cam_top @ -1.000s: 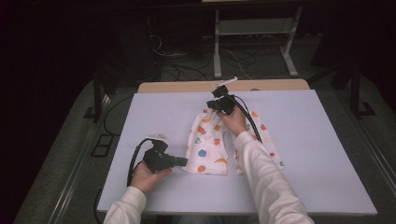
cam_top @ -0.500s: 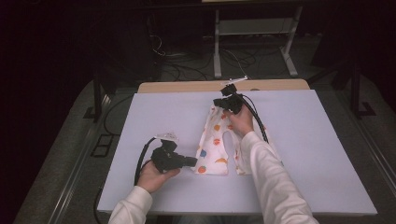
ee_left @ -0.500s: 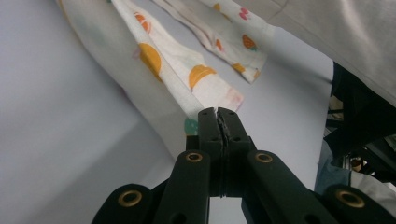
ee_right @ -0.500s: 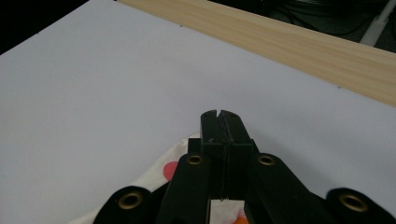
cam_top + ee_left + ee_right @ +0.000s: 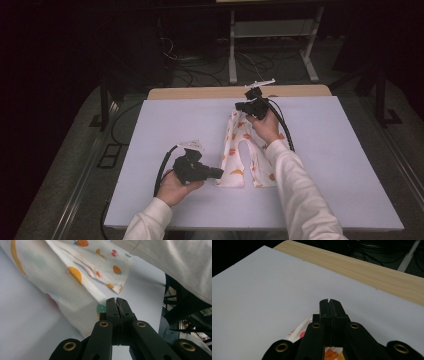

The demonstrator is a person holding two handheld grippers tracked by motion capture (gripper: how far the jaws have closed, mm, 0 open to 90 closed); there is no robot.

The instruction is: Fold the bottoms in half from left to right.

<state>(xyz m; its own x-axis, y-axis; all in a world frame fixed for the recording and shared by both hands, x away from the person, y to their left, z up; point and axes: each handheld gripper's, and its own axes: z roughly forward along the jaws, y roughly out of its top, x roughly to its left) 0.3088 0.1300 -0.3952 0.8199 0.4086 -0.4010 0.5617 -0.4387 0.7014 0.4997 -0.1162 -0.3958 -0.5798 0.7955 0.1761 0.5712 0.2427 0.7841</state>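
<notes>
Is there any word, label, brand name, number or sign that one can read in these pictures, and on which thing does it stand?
None: no readable text stands anywhere.
The printed cloth carries fruit pictures, no letters.
The left gripper, the right gripper and the white table sheet bear no legible marking.

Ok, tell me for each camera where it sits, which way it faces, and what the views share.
High view: fixed above the person's side, looking forward and down on the white table; both sleeves, left gripper and right gripper show.
Left gripper view: rides the left gripper, looking along its shut jaws at the fruit-print cloth; a sleeve crosses above.
Right gripper view: rides the right gripper, facing the table's wooden far edge; jaws shut.
Shared: the cloth and the table appear in all three.
</notes>
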